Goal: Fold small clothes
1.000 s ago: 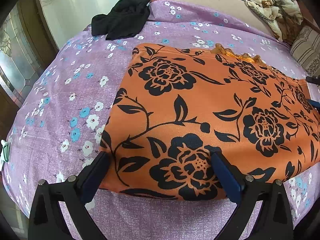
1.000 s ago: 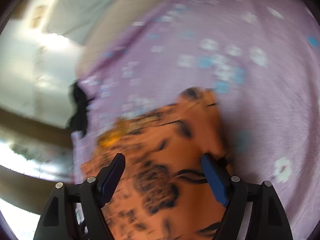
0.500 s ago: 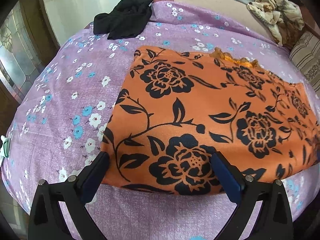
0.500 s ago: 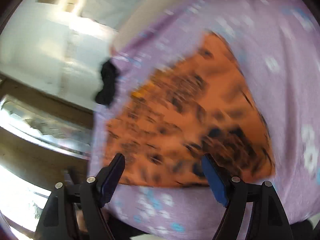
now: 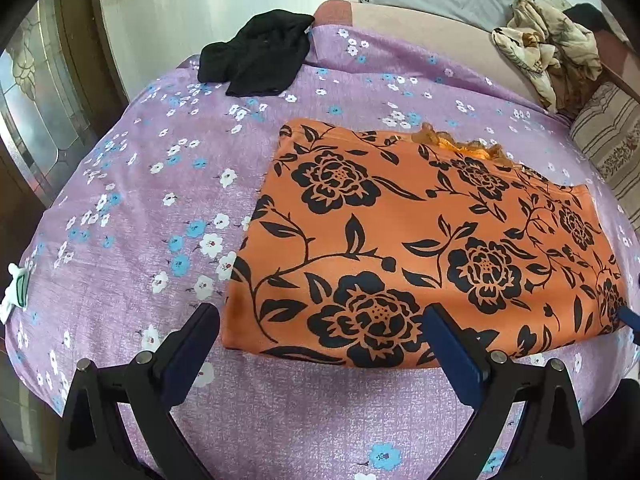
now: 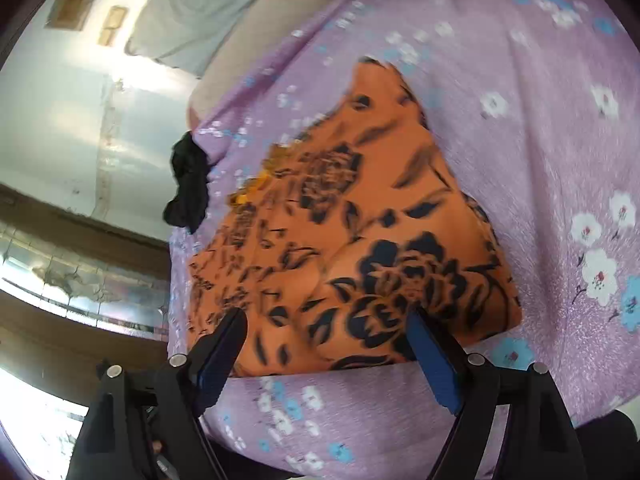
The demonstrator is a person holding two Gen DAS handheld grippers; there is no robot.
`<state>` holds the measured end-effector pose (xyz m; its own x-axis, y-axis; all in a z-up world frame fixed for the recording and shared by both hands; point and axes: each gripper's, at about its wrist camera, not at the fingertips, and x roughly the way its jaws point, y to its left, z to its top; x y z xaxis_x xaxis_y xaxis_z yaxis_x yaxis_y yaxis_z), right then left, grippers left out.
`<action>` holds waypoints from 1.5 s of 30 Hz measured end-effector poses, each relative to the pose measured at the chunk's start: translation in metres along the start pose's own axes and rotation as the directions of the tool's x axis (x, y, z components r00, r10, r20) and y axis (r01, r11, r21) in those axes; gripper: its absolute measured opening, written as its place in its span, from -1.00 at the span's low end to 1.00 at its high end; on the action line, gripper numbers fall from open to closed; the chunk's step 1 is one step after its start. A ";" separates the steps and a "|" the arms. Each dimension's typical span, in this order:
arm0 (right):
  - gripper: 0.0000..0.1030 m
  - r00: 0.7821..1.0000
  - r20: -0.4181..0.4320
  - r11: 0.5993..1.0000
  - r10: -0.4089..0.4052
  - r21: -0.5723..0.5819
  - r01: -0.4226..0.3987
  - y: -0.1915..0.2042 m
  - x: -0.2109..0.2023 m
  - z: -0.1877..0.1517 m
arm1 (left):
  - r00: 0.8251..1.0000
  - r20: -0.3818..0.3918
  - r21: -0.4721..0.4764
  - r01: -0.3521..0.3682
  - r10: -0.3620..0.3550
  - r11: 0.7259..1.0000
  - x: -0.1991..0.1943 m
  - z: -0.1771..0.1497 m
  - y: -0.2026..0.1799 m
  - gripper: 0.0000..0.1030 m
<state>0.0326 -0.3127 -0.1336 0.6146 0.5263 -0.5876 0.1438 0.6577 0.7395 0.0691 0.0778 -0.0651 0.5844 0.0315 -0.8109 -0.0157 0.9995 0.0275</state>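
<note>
An orange garment with black flowers (image 5: 424,236) lies folded flat on the purple flowered bedsheet (image 5: 160,184). My left gripper (image 5: 320,344) hovers open just before the garment's near edge, with nothing between its fingers. In the right wrist view the same garment (image 6: 360,240) lies ahead. My right gripper (image 6: 324,344) stands open at the garment's near edge, its jaws still opening, and the cloth is not pinched. One blue fingertip (image 5: 630,317) of the right gripper shows at the garment's right corner in the left wrist view.
A black garment (image 5: 256,56) lies crumpled at the bed's far left corner. A beige patterned cloth heap (image 5: 548,44) and a striped pillow (image 5: 612,140) sit at the far right. A glass-panelled door (image 5: 36,120) stands on the left.
Both grippers have drawn back from the garment, which now lies farther ahead. The right wrist view has swung sideways, so the whole garment and the bed's near edge come into sight.
</note>
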 end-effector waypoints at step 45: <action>0.66 0.986 0.136 0.982 -0.101 0.173 0.077 -0.044 -0.010 -0.002 | 1.000 -0.006 0.046 0.012 -0.012 0.999 0.021 0.015 -0.060 0.96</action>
<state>0.0187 -0.3465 -0.1610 0.6964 0.3792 -0.6093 0.3225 0.5931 0.7377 0.0943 0.0186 -0.0751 0.5799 0.0195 -0.8145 0.0285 0.9986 0.0441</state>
